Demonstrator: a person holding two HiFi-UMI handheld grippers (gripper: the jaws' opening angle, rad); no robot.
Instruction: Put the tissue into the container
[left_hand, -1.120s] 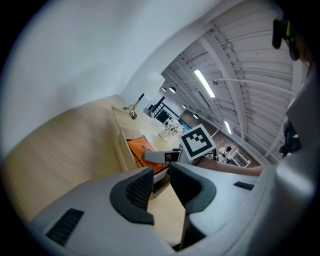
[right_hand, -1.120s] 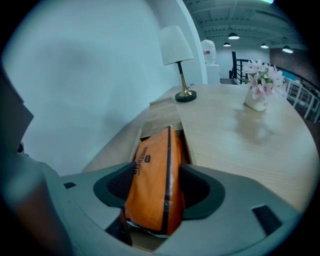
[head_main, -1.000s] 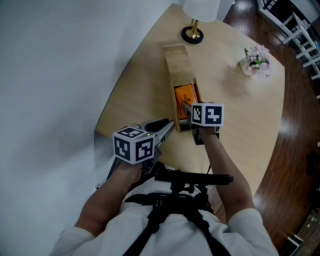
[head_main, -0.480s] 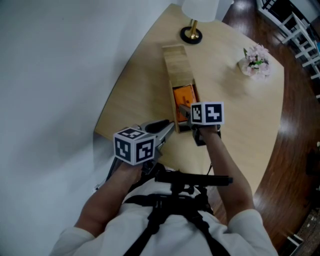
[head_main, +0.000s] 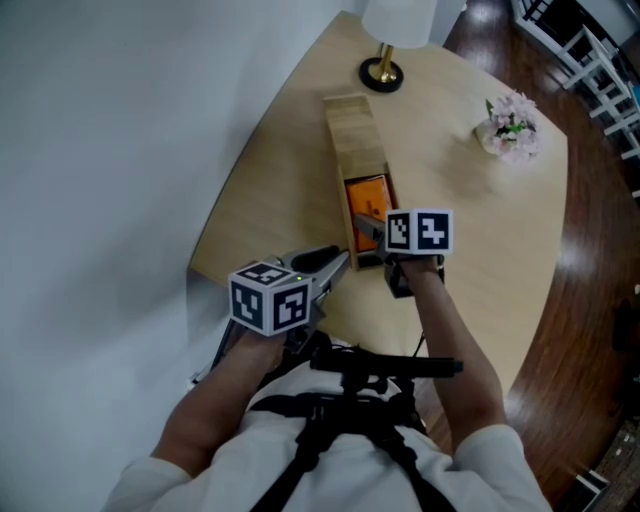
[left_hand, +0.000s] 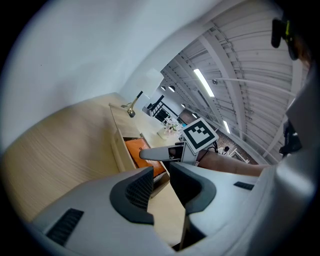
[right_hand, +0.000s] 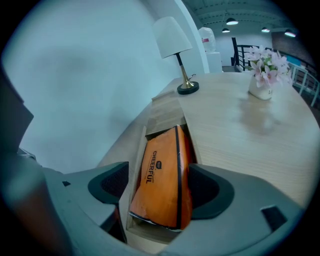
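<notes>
One orange tissue pack (right_hand: 162, 175) lies in the open near half of the long wooden container (head_main: 350, 125), its long axis running along the box and its far end pointing toward the lamp (head_main: 385, 70), with the print running lengthwise. The right gripper (head_main: 368, 228) has just been opening; its jaws stand wide on either side of the pack, released from it. The left gripper (left_hand: 161, 182) hovers near the box's near end, jaws slightly apart with nothing between them. The box sits on a pale wooden table (head_main: 470, 230) with a small vase of flowers (head_main: 510, 125), beside a white wall (head_main: 120, 150) and above a dark wood floor (head_main: 590, 300)
</notes>
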